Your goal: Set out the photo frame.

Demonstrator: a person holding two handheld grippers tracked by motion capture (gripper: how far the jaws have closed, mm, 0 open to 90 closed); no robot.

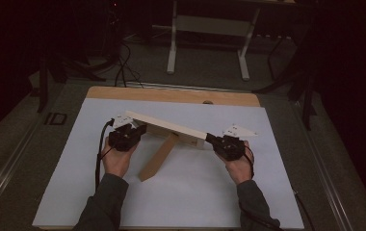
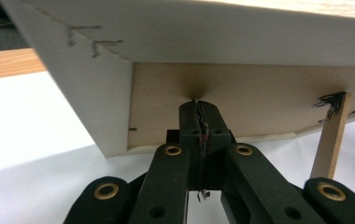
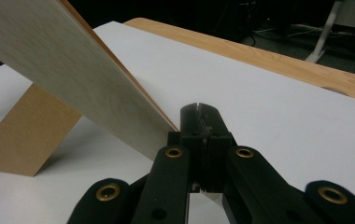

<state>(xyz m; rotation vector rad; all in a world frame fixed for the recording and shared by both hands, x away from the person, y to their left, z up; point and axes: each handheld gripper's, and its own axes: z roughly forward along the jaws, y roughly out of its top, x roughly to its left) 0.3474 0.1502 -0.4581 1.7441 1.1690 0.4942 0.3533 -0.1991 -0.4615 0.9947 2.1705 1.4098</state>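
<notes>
A person sits at a table covered by a smooth white sheet (image 1: 186, 197), with a strip of honey-coloured wood (image 1: 171, 95) bare along its far edge. Between the two hands is a wooden piece: a long, flat pale panel (image 1: 166, 124) with faint grain on its broad face and a white-painted edge, standing tilted on a shorter tan leg board (image 1: 157, 159) that slants down to the sheet. The left gripper (image 1: 140, 129) sits at the panel's left end; from its own camera, the matte black jaws are pressed together with nothing between them, their tip (image 2: 198, 105) touching or almost touching the panel's raw tan underside (image 2: 241, 98), near scribbled pencil marks (image 2: 91, 42). The right gripper (image 1: 209, 138) meets the panel's right end; its jaws are likewise closed on nothing, tip just beside the panel's thin lower corner (image 3: 168, 123). Brass-coloured rivets dot both grippers' black linkages.
</notes>
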